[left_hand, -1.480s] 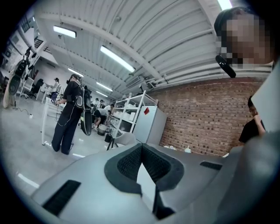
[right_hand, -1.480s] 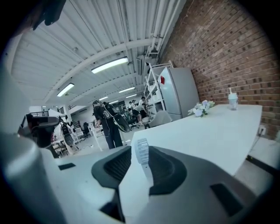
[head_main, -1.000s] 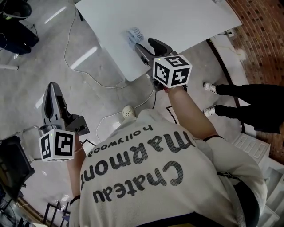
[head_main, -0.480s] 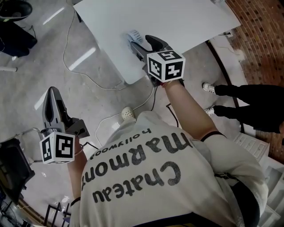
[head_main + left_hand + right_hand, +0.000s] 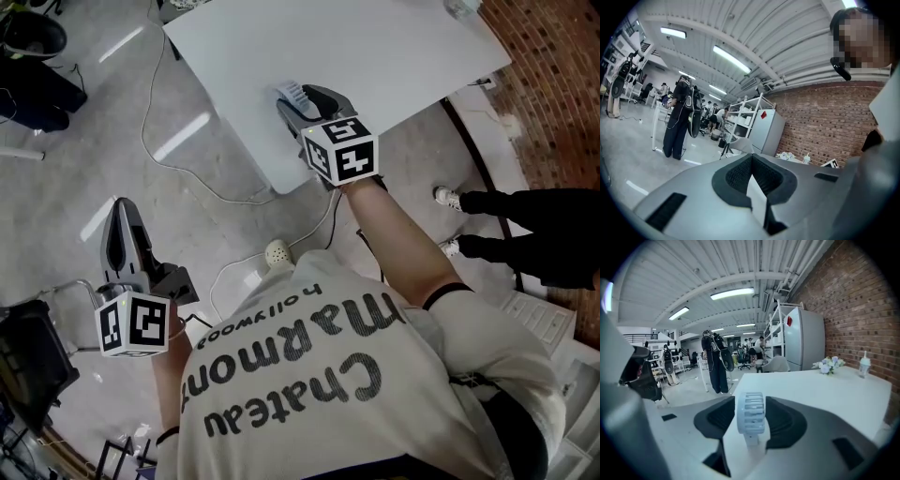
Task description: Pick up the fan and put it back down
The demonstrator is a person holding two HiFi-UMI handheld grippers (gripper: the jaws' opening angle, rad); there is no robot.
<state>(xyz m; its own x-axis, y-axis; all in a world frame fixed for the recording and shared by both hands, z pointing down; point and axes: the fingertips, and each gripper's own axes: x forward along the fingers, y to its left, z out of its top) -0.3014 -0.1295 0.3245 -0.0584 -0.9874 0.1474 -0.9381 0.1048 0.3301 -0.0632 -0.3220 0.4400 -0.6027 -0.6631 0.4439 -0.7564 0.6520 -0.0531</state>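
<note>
A small white fan (image 5: 290, 91) (image 5: 750, 412) stands upright near the front edge of the white table (image 5: 394, 47) (image 5: 829, 390). My right gripper (image 5: 302, 98) (image 5: 750, 422) reaches over that edge with one dark pad on each side of the fan. Its jaws are closing, and narrow gaps still show between the pads and the fan's grille. My left gripper (image 5: 121, 217) (image 5: 751, 158) hangs over the floor at the left, far from the table, shut with nothing in it.
White cables (image 5: 178, 159) and a round white plug (image 5: 275, 251) lie on the concrete floor below the table. A person's dark legs (image 5: 525, 211) stand at the right by the brick wall. Flowers (image 5: 828, 364) and a bottle (image 5: 865, 364) sit at the table's far end.
My right gripper has slid forward over the table edge, so the fan now stands between its jaws instead of ahead of them. The left gripper has kept its place.
</note>
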